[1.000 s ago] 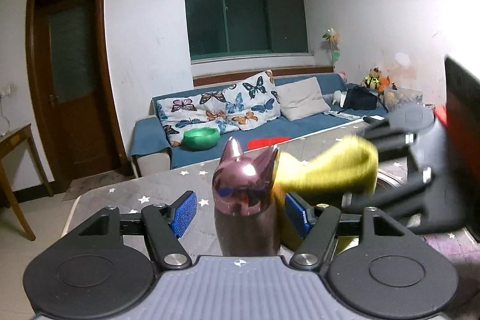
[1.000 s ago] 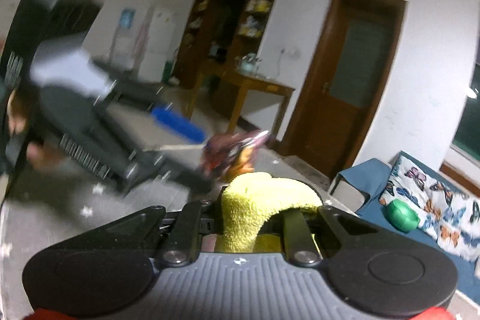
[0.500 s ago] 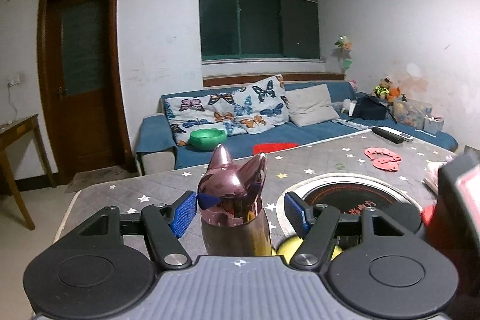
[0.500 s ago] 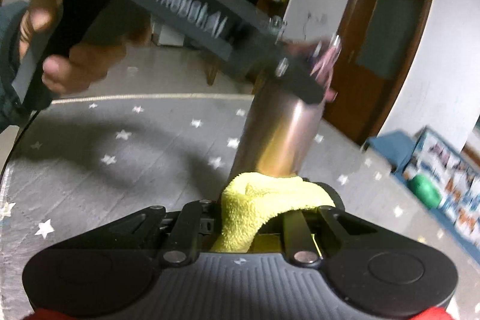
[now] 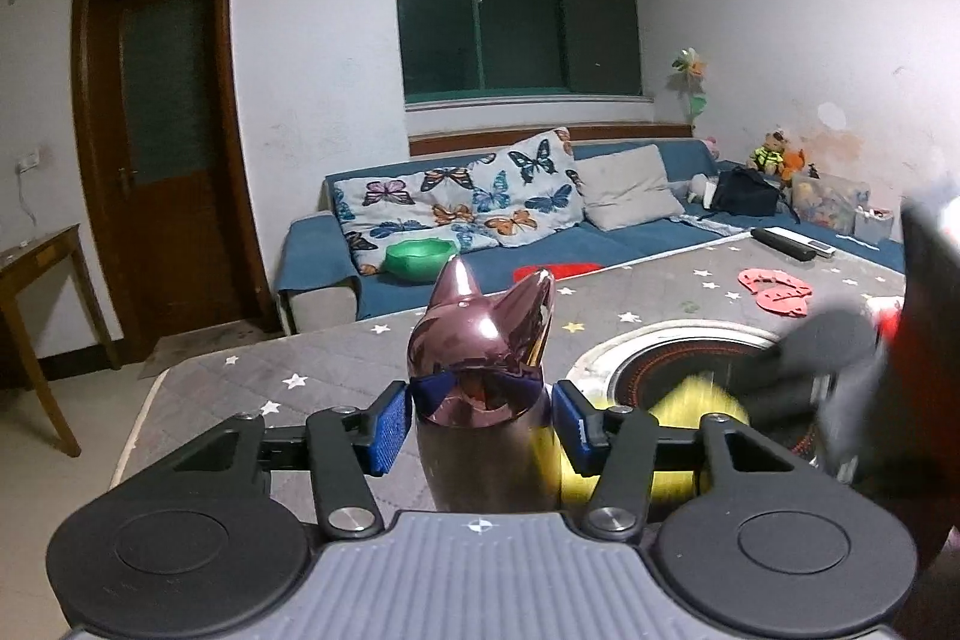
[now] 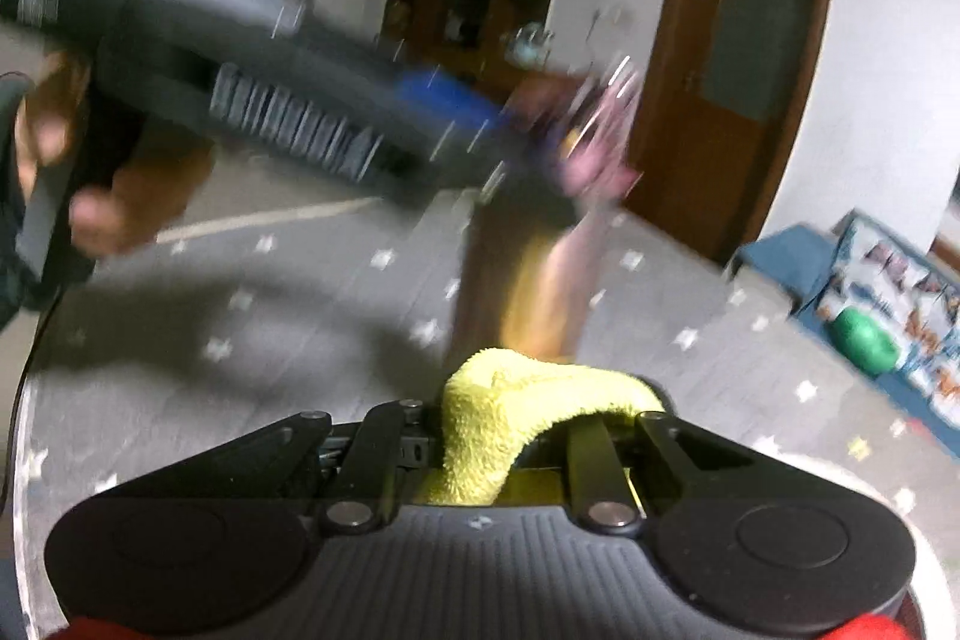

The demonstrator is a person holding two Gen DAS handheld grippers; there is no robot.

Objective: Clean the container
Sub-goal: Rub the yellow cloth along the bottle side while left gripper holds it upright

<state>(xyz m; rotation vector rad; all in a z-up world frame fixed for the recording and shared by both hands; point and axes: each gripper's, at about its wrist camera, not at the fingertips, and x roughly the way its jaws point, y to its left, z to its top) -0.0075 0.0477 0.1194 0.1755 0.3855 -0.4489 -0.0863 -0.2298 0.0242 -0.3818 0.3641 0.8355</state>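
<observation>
One tall metal bottle [image 5: 480, 436] with a glossy pink cat-head lid stands upright near the front edge of a grey star-patterned table [image 5: 240, 382]. Left gripper [image 5: 480, 421] has just been closing and now pinches the bottle at its neck, blue pads on both sides. Right gripper [image 6: 543, 424] is pressed together on a folded yellow cloth [image 6: 510, 412], which sits against the bottle's lower body, on its right side. Risk, as a judgement: the bottle is tall and narrow and held only high up, so a hard sideways rub low down could tilt it or slide it toward the table's edge.
</observation>
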